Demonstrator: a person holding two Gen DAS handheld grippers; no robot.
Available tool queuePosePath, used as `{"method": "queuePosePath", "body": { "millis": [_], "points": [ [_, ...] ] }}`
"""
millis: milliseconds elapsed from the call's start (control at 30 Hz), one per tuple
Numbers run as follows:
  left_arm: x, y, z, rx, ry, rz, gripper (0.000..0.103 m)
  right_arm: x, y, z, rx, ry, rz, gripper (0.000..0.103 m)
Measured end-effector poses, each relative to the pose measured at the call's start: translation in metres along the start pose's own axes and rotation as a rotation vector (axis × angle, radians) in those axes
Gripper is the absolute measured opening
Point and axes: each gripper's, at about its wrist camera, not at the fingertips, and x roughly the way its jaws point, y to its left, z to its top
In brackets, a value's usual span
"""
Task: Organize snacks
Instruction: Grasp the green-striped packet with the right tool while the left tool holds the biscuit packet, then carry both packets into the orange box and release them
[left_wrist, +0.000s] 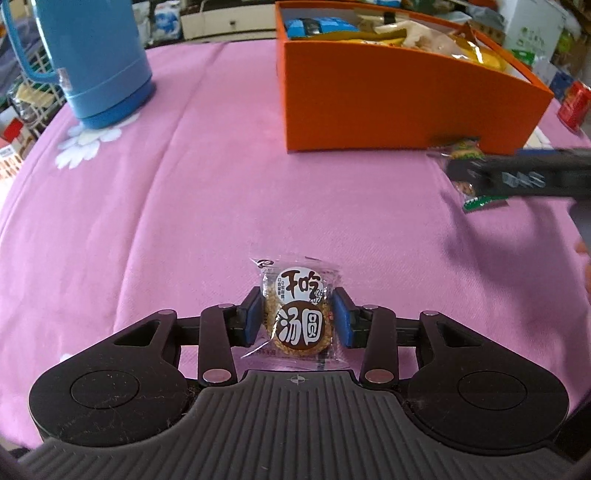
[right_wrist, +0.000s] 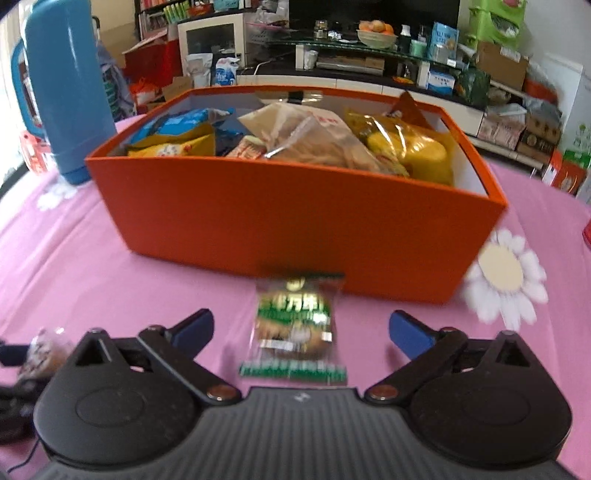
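My left hand-held gripper (left_wrist: 297, 319) is closed on a clear snack packet (left_wrist: 297, 314) with a brown and white label, its blue pads pressing both sides, above the pink cloth of the bench (left_wrist: 166, 206). My right hand-held gripper (right_wrist: 301, 332) is spread wide, and a green snack packet (right_wrist: 295, 328) lies between its fingers on the cloth, touching neither. Just beyond it stands the orange box (right_wrist: 295, 221), full of snack bags. A blue thermos (left_wrist: 92, 55) stands near the bench's far left edge.
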Motion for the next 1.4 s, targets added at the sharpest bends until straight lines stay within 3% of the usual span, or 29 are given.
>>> {"method": "queuePosePath", "body": {
  "millis": [100, 300, 600, 667, 767, 833, 967, 1200, 1233, 1267, 1300, 1400],
  "points": [
    [0.0, 0.001, 0.0, 0.011, -0.006, -0.002, 0.012, 0.017, -0.004, -0.001, 0.023, 0.04, 0.024, 0.053],
    [0.001, -0.003, -0.004, 0.019, -0.018, -0.003, 0.013, -0.013, -0.003, -0.031, 0.01, 0.037, 0.024, 0.051],
    [-0.005, -0.005, -0.014, 0.007, -0.014, 0.002, 0.02, -0.07, 0.0, -0.092, 0.033, 0.065, 0.016, 0.058],
    [-0.005, -0.006, -0.015, 0.007, -0.011, 0.003, 0.025, -0.069, -0.001, -0.092, 0.031, 0.074, 0.011, 0.064],
    [-0.004, -0.005, -0.016, -0.006, 0.006, 0.012, 0.045, -0.065, -0.003, -0.089, 0.056, 0.077, 0.026, 0.075],
    [-0.004, -0.004, -0.017, -0.006, 0.006, 0.012, 0.045, -0.065, -0.003, -0.089, 0.062, 0.081, 0.035, 0.091],
    [-0.004, -0.007, -0.02, 0.003, 0.005, 0.022, 0.055, -0.062, 0.002, -0.093, 0.033, 0.077, 0.026, 0.092],
    [-0.004, -0.006, -0.023, -0.003, 0.001, 0.02, 0.063, -0.063, 0.002, -0.097, 0.019, 0.049, 0.014, 0.093],
    [-0.004, -0.005, -0.023, -0.007, 0.001, 0.014, 0.061, -0.064, 0.003, -0.098, 0.015, 0.038, 0.013, 0.085],
    [-0.005, -0.004, -0.023, -0.008, -0.003, 0.005, 0.049, -0.066, 0.003, -0.099, 0.003, 0.02, 0.018, 0.077],
    [-0.007, -0.005, -0.023, 0.005, -0.017, 0.0, 0.012, -0.069, 0.002, -0.099, -0.013, 0.008, 0.029, 0.052],
    [-0.013, -0.007, -0.017, 0.022, 0.004, -0.024, 0.005, -0.075, -0.006, -0.092, 0.028, 0.017, 0.063, 0.049]
  ]
}}
